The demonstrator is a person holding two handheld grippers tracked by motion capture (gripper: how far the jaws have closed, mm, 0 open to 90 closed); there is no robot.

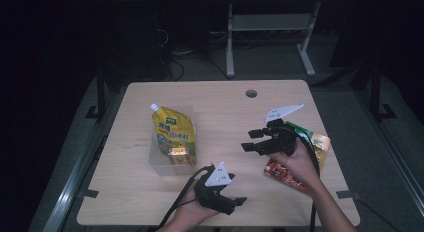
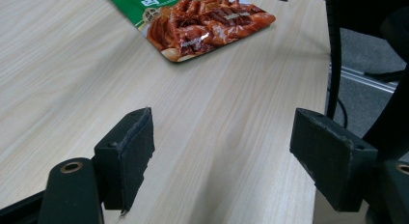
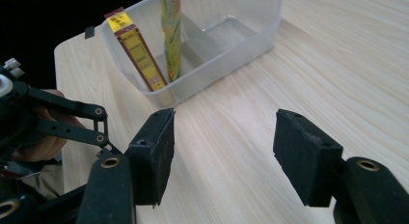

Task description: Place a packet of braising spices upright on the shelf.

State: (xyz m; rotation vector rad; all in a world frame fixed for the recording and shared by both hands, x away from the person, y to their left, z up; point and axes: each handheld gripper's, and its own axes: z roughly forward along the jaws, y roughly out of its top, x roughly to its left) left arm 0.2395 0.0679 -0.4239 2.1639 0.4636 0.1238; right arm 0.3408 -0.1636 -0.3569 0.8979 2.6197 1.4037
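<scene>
Both tongs wide open, nothing held. Left tongs (image 1: 239, 201) low near the counter's (image 1: 225, 107) front edge, jaws aimed right — toward the red-green food packet (image 2: 202, 21) lying flat. Right tongs (image 1: 250, 140) hover above that packet, facing the clear bin (image 3: 226, 45) w/ yellow pouch (image 1: 173, 133) and small box (image 3: 137, 52) inside.

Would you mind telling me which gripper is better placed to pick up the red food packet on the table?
Right, probably. The right gripper hangs open just beside the red packet. The left gripper, also open, faces it from farther across bare table.
</scene>
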